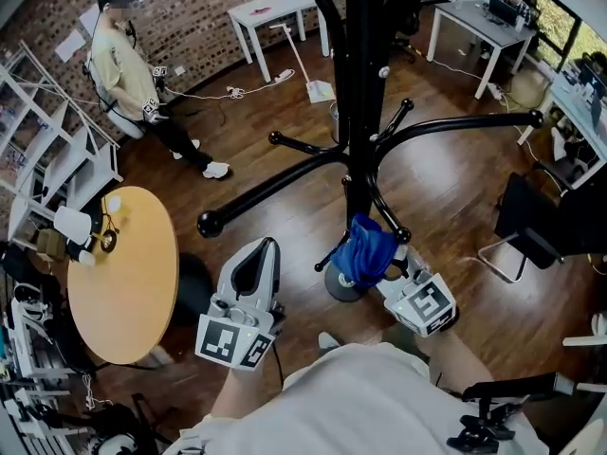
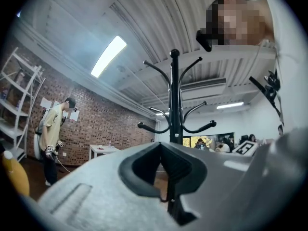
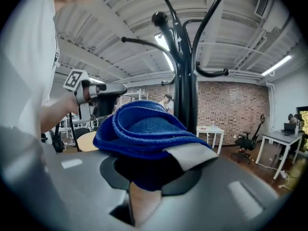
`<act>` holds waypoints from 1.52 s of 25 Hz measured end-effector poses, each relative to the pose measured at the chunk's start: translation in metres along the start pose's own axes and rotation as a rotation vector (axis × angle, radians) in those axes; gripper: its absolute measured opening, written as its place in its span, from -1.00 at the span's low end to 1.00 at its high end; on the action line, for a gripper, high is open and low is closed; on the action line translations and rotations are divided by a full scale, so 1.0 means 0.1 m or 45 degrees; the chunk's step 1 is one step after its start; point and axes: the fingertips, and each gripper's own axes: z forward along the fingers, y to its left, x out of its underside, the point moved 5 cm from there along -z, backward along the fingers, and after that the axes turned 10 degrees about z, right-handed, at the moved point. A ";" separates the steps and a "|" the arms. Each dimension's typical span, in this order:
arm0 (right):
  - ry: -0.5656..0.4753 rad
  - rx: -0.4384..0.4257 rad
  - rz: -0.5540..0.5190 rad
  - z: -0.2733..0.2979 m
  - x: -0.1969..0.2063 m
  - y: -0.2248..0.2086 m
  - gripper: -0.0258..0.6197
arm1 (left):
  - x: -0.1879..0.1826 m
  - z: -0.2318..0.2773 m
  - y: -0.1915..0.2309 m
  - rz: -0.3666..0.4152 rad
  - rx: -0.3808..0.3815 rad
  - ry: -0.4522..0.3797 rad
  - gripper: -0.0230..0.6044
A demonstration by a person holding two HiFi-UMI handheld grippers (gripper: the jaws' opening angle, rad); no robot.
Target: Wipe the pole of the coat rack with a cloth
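The black coat rack (image 1: 358,112) fills most of what I see: a smooth round metal pole (image 3: 185,90) rising straight ahead of both sets of jaws, with curved arms (image 1: 275,190) ending in ball knobs. One long arm sweeps out ahead of the left gripper (image 1: 254,271), between it and the pole. Off to the left of those jaws is a round table (image 1: 123,273) with a plain yellowish wood top, and farther left white open shelving (image 1: 47,154). Well beyond the pole stands a small white desk (image 1: 275,12) against a brick wall, with a person (image 1: 133,74) near it. The floor (image 1: 446,188) is dark polished planks.

The left gripper's jaws (image 2: 161,146) are brought together at the tips and hold nothing; past them I see the pole (image 2: 174,105) upright and apart from them.

The right gripper (image 1: 384,265) is clamped on the cloth (image 3: 144,129), a thick blue terry cloth folded into soft loops with a grey label. The cloth bulges out past the jaw tips (image 3: 149,172) and lies low against the pole, just above the base (image 1: 343,284).
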 end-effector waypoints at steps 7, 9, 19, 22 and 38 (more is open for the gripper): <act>-0.059 -0.194 -0.152 -0.45 -0.72 -0.63 -0.61 | -0.03 0.37 -0.56 0.054 -0.180 0.009 -0.92; -0.051 -0.261 -0.189 -0.42 -0.91 -0.72 -0.61 | -0.04 0.48 -0.74 0.073 -0.211 0.008 -0.92; 0.028 -0.560 -0.228 0.19 -0.92 -0.97 -0.61 | 0.24 0.41 -1.30 0.093 -0.607 0.114 -0.92; 0.152 -0.599 -0.228 0.34 -0.47 -1.01 -0.61 | 0.35 0.35 -1.48 0.064 -0.667 0.159 -0.92; 0.282 -0.623 0.022 0.35 0.63 -1.05 -0.61 | 0.25 -0.25 -1.63 0.069 -0.835 0.178 -0.93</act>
